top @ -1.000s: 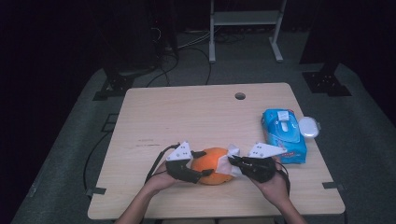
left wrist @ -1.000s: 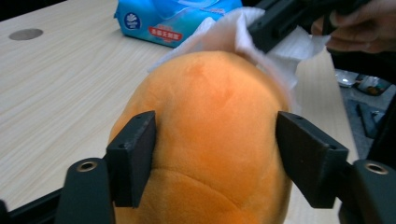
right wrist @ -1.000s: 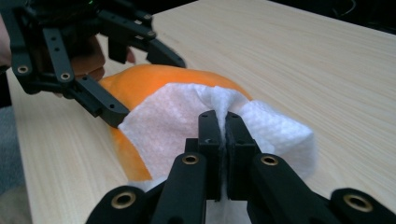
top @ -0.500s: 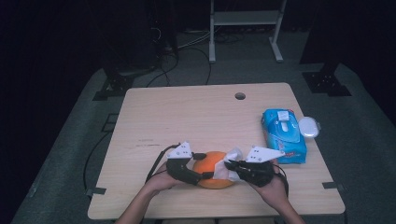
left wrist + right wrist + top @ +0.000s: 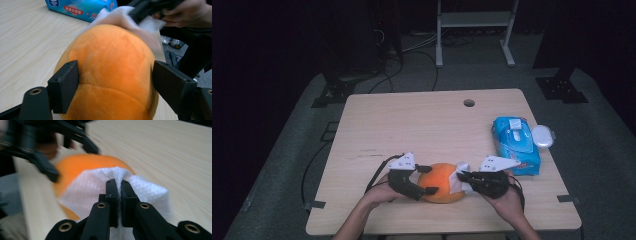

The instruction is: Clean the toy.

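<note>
High view – worktop: I saw the pale wooden worktop (image 5: 412, 125) with a round orange plush ball (image 5: 441, 183) sitting near its front edge, between my two tools.
High view – left tool: my left tool (image 5: 426, 181) straddled the ball's left side, one jaw behind it and one in front.
High view – right tool: my right tool (image 5: 460, 176) met the ball's right side with a crumpled white paper wipe (image 5: 459, 177) at its tip.
High view – further right: a blue soft pack of wet wipes (image 5: 516, 145) lay on the worktop, well apart from the ball.
Left gripper view – grip: the jaws stood on either side of the ball (image 5: 112, 72), and they had just been opening; the left pad looked to touch the plush, the right one stood just clear, so I read it as released.
Right gripper view – grip: the jaws were clenched on a fold of the wipe (image 5: 100, 187), which lay draped against the ball (image 5: 75, 167).
</note>
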`<state>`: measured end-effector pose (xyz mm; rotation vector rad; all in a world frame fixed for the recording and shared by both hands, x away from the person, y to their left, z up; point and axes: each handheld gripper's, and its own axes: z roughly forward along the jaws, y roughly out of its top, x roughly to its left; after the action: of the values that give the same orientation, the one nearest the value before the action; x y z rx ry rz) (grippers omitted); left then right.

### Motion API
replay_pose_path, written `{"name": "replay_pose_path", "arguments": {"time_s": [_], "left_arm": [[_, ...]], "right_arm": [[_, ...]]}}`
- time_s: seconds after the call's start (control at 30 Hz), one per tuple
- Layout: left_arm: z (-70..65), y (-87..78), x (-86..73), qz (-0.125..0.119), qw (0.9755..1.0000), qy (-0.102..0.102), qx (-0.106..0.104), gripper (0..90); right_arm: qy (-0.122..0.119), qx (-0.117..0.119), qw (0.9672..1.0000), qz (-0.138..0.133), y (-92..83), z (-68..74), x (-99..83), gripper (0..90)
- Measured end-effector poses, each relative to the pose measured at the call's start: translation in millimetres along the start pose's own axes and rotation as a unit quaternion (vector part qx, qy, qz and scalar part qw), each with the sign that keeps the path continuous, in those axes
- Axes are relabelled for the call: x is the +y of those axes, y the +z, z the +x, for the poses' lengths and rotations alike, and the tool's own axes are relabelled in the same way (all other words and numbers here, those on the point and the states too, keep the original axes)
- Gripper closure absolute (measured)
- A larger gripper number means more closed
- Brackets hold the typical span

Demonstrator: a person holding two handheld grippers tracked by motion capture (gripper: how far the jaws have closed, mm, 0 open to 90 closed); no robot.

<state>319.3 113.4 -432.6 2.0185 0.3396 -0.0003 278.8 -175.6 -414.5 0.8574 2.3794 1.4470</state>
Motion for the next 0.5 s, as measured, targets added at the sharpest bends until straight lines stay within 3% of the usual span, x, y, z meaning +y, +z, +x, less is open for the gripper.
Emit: {"name": "replay_pose_path", "arguments": {"time_s": [0.1, 0.2, 0.3, 0.5], "left_arm": [[-1.1, 2.6, 2.4, -0.01, 0.9999, 0.002, 0.012, 13.4], [-2.0, 4.8, 2.5, -0.008, 0.9998, 0.006, 0.015, 14.5], [-2.3, 5.0, 2.3, 0.002, 0.9999, 0.002, 0.016, 21.2], [-3.5, 1.4, 1.3, 0.017, 0.9998, 0.011, -0.009, 22.2]], "right_arm": [[-0.019, 0.008, 0.9998, 0.004, 3.7, 9.6, 3.0, 85.1], [-0.02, 0.011, 0.9997, 0.011, 6.3, 8.9, 0.0, 85.3], [-0.009, 0.005, 0.9998, 0.02, 5.8, 3.3, -2.4, 85.8], [0.014, -0.019, 0.999, 0.039, 6.6, -8.4, -7.1, 86.1]]}}
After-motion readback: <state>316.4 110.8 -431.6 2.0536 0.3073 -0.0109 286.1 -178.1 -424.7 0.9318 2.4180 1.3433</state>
